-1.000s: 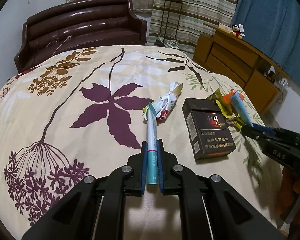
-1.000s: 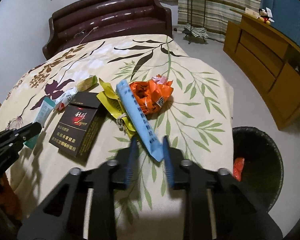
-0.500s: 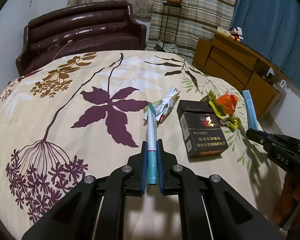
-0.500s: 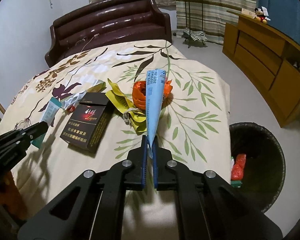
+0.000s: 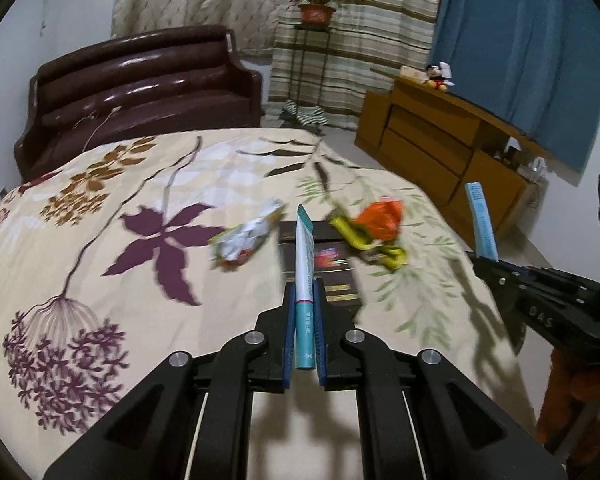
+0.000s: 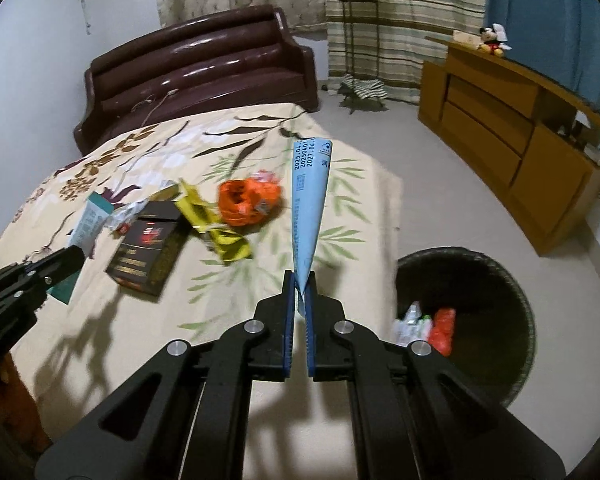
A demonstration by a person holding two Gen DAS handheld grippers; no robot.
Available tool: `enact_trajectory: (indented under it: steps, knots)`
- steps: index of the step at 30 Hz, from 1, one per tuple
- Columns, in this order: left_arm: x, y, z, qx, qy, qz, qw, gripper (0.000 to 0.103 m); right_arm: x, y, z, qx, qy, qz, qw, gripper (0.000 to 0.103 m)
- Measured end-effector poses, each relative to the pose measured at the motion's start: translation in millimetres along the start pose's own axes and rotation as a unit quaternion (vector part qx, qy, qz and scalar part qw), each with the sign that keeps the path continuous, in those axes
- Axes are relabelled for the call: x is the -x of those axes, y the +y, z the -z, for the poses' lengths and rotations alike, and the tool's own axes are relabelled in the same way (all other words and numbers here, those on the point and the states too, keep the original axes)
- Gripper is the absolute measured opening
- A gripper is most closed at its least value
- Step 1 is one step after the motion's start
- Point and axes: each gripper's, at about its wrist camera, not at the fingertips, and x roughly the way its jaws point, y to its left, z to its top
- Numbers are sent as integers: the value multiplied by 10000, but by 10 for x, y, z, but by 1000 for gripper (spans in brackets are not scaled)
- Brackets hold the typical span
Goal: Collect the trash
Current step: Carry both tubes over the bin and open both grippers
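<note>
My left gripper (image 5: 303, 300) is shut on a teal and white tube (image 5: 305, 264) and holds it above the bed. My right gripper (image 6: 299, 280) is shut on a flattened light blue tube (image 6: 310, 208), raised above the bed's right edge; it also shows in the left wrist view (image 5: 482, 224). On the floral bedspread (image 5: 100, 280) lie a dark cigarette box (image 6: 148, 252), a yellow wrapper (image 6: 216, 228), a crumpled orange wrapper (image 6: 248, 200) and a white crumpled wrapper (image 5: 244, 236). A black trash basket (image 6: 500, 280) stands on the floor right of the bed, with some trash inside.
A dark brown sofa (image 5: 140, 80) stands beyond the bed. A wooden sideboard (image 6: 520, 140) runs along the right wall, with a plush toy (image 6: 492, 40) on top. A plant stand (image 6: 356, 40) is by the striped curtain. Grey floor lies between bed and sideboard.
Both grippers have risen and swung right with their tubes. The right gripper has moved towards the basket, which now shows more fully. The trash on the bed has not moved.
</note>
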Motion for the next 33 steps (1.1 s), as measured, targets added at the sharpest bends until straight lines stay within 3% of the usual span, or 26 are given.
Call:
enact_trajectory:
  steps: [17,33]
  knots:
    - [-447,-1154,-160,-698,68,701,9951,9,136,-938,139,-518,-168,803,9953,5]
    - [-880,-1851,-206,-1159,258,845,9893,9,11,-1453,322,-834,-45,1076,9907,5]
